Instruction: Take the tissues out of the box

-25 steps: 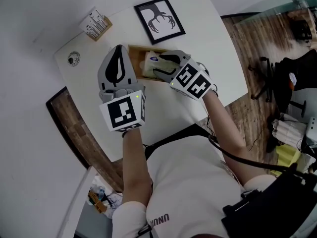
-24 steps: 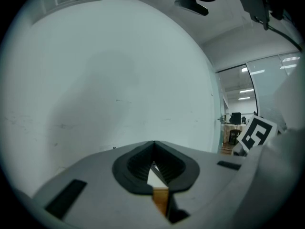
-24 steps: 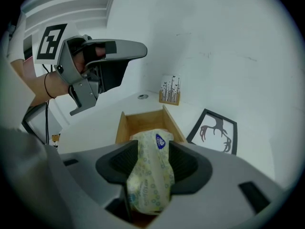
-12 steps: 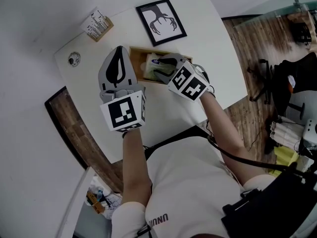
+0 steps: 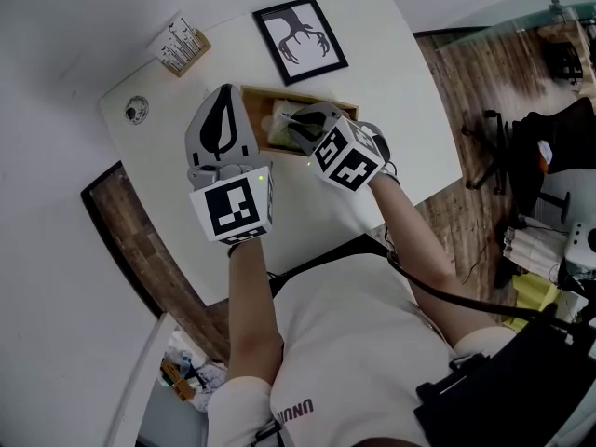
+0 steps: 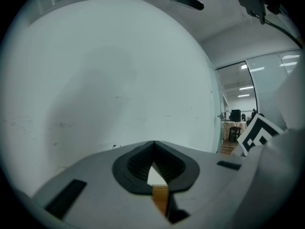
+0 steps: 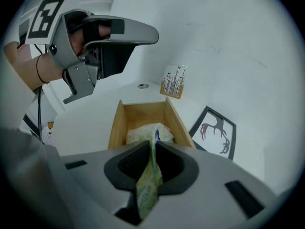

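Tissue pack [image 7: 147,185], likely soft, light, slippery-wrapped; your right gripper [image 7: 153,147], jaws having just been closing, is pinching its wrapper end; your left gripper [image 6: 153,144] is hanging shut, empty.

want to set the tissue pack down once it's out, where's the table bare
Widest bare patch: table right of the box, out to the right edge. Another along the near edge, by the person. Crowded: far side, with frame, card holder and box; left gripper and right gripper, shut on the pack, at the box.

White table [image 5: 400,91] on wood floor [image 5: 470,63]; black chair [image 5: 495,147], perhaps an office one; white wall [image 6: 95,80].
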A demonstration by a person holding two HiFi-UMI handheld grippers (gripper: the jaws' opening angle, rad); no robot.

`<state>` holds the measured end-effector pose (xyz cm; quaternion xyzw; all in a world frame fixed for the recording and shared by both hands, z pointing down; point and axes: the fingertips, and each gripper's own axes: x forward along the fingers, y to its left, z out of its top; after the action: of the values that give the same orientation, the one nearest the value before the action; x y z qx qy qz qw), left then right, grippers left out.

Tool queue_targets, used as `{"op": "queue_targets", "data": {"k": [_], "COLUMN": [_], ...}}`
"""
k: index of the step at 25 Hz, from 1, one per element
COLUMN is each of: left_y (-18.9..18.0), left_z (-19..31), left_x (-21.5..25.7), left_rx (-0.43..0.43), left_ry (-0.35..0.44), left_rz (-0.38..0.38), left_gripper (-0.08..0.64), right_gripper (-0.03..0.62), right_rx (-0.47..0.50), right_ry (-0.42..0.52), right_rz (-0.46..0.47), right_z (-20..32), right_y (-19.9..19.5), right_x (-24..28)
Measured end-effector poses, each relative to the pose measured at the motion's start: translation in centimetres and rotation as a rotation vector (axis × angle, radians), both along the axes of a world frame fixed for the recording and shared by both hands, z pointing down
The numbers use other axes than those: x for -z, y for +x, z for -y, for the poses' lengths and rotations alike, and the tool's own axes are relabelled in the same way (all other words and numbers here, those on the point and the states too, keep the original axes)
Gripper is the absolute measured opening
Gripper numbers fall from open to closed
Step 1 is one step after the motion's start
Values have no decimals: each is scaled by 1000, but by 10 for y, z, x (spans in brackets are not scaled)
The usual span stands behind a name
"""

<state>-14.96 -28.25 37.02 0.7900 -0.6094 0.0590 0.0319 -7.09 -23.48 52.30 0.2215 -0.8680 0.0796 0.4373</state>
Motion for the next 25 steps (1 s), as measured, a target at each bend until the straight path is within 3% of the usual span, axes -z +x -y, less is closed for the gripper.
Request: {"op": "queue_targets", "data": {"k": [25], "left_y": [-12], "left_z": [-12], "left_x": [9], "left_rx": [51], "left_ry": [11], "left_rz": [30], "left_gripper": [12], "right_gripper": [35], "right_rx": [-12], "right_ry": [128], "right_rz": [85], "right_z": [3], "right_y": [-8], "right_x": [44]}}
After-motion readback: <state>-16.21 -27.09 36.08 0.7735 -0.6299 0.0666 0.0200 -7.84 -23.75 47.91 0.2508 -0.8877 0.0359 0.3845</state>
